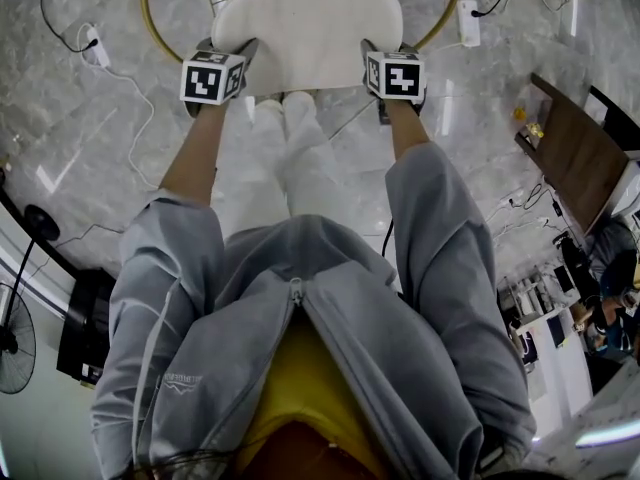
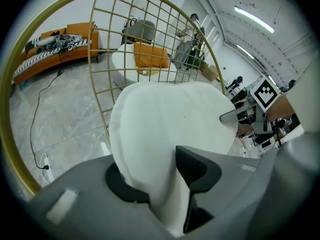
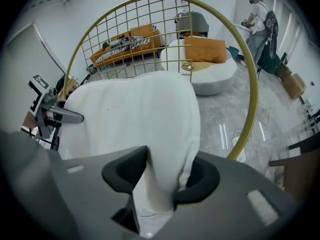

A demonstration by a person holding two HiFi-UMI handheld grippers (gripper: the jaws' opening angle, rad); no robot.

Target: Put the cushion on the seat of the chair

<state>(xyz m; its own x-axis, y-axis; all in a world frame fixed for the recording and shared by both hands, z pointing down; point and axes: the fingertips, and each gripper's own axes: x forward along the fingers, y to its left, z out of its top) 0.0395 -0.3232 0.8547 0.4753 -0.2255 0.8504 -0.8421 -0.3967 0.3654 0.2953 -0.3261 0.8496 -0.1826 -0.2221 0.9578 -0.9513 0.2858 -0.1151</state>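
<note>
A white round cushion [image 1: 300, 28] lies over the seat of the gold wire chair [image 1: 150, 28], in front of the person's legs. My left gripper [image 1: 228, 48] holds its near left edge and my right gripper [image 1: 385, 53] its near right edge. In the left gripper view the cushion [image 2: 170, 124] narrows where it passes between the two dark pads of the gripper [image 2: 155, 179], with the chair's gold grid back [image 2: 145, 39] behind. In the right gripper view the cushion [image 3: 130, 114] is likewise pinched in the gripper [image 3: 162, 176], inside the gold hoop [image 3: 252, 84].
Power strips [image 1: 95, 46] [image 1: 468, 20] and cables lie on the marble floor either side of the chair. A wooden table [image 1: 580, 158] stands at the right and a fan [image 1: 15, 343] at the left. Behind are an orange sofa [image 2: 50, 49], a white pouf [image 3: 210, 64] and a person [image 3: 257, 24].
</note>
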